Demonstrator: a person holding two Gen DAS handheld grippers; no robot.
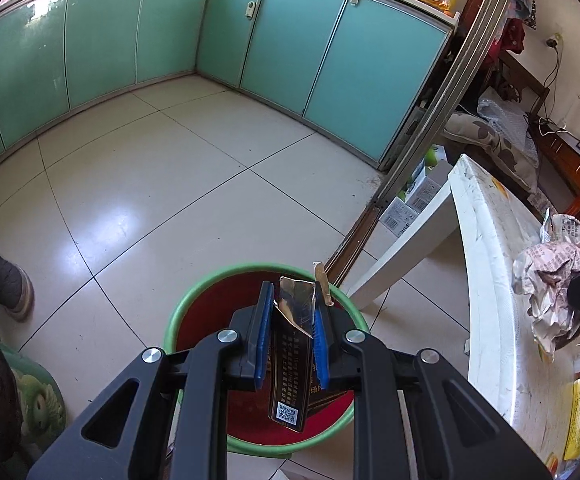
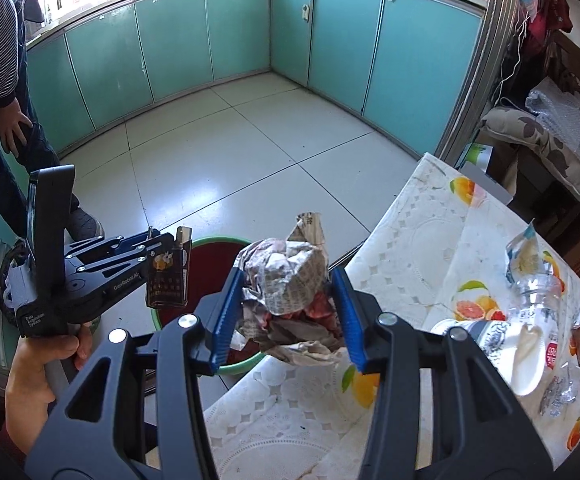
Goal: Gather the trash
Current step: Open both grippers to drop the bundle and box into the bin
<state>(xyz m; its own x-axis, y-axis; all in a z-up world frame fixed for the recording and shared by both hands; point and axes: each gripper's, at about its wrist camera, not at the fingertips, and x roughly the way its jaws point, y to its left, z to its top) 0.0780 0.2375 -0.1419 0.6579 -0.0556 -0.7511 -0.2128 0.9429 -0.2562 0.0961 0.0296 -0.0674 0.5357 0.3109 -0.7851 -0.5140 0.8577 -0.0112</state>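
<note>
Desk (image 2: pixel 422 216): a white-topped desk under a lace-patterned plastic cloth printed with fruit, standing just beside the bin; it carries the litter not yet gathered, so the bin sits within easy reach of its edge.
Bin (image 1: pixel 194 304): a round green plastic bin with a dark red liner, on the tiled floor at the desk's corner; its open mouth faces up, ready for drops from above.
Right tool (image 2: pixel 288 300): black frame with blue pads, clamped on a crumpled ball of printed newspaper (image 2: pixel 286 280); the ball hangs over the desk's edge on the bin side, near the bin's rim, and the squeeze from both sides keeps the loose paper from unfolding.
Left tool (image 1: pixel 292 322): pads closed on a flattened dark cigarette carton with gold trim and a small code label (image 1: pixel 290 360); it is held directly over the bin's mouth, narrow faces pinched so the thin card cannot slip.
Remaining litter: a crushed clear plastic bottle (image 2: pixel 538 292) and a white paper cup (image 2: pixel 526 356) lie on the desk, well apart from the bin.
Judgement: both loads look ready to be let go into the bin; the carton is already lined up, the newspaper needs a little more travel toward the bin's centre.
</note>
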